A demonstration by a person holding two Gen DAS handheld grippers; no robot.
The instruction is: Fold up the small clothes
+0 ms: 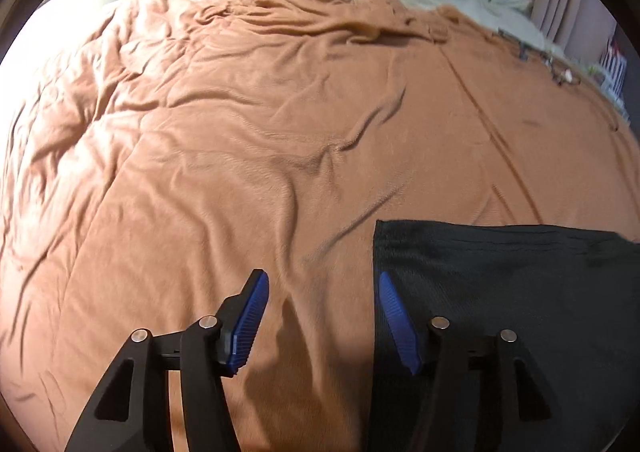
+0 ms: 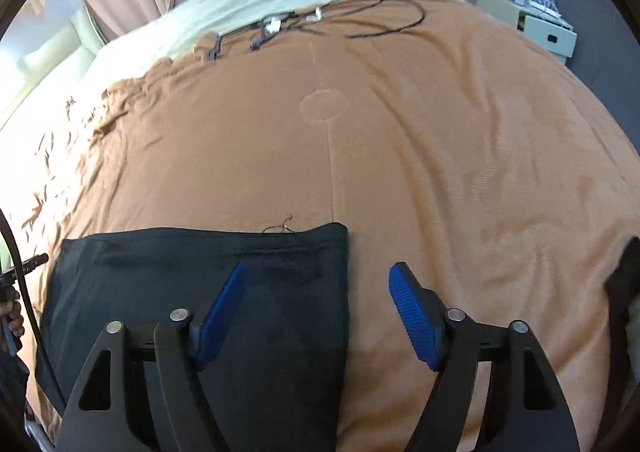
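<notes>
Cables (image 2: 340,18) beyond dark garment (image 2: 200,292)

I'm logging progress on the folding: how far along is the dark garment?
Done: the dark garment lies flat with straight edges on the orange blanket. In hand: nothing; the left gripper and right gripper are open at its side edges. Left: gripping and folding it over.

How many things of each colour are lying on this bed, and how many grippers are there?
Black folded cloth garment: 1
Orange-brown fleece blanket: 1
Black tangled cables: 1 bundle
Blue-padded black grippers, left gripper and right gripper: 2
Total: 5
</notes>
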